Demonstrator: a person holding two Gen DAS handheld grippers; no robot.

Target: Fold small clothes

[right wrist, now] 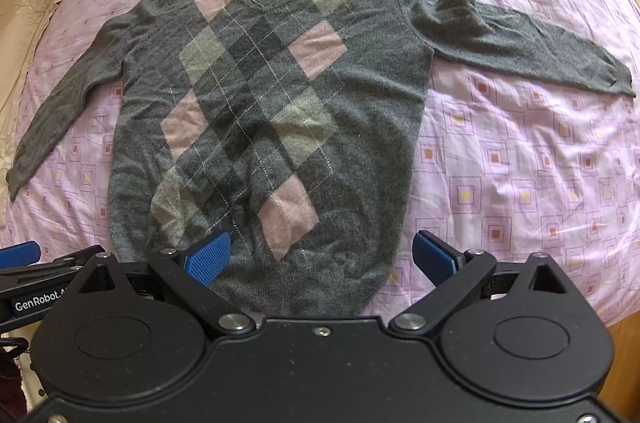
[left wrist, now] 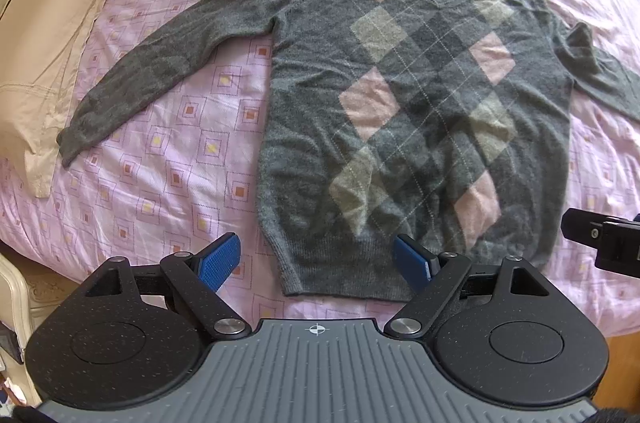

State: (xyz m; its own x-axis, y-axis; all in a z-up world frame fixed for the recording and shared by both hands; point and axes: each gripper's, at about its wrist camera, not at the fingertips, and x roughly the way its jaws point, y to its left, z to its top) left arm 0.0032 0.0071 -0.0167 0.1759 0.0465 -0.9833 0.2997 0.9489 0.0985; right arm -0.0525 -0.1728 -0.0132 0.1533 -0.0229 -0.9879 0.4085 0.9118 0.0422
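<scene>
sweater (left wrist: 420, 111) flat on bed (left wrist: 180, 151), frame centre | left tool (left wrist: 316, 263), right tool (right wrist: 322, 257) wide apart, empty, hovering at hem | risk: bunched right sleeve (right wrist: 520, 39) folds crooked

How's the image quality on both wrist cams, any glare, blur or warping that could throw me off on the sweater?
Left wrist view: even daylight, no glare, sweater sharp at centre, bedsheet edges bowed by fisheye. Right wrist view: likewise soft light, far sleeve curved and stretched near the rim, corners dark. Left gripper and right gripper both open, in focus.
</scene>
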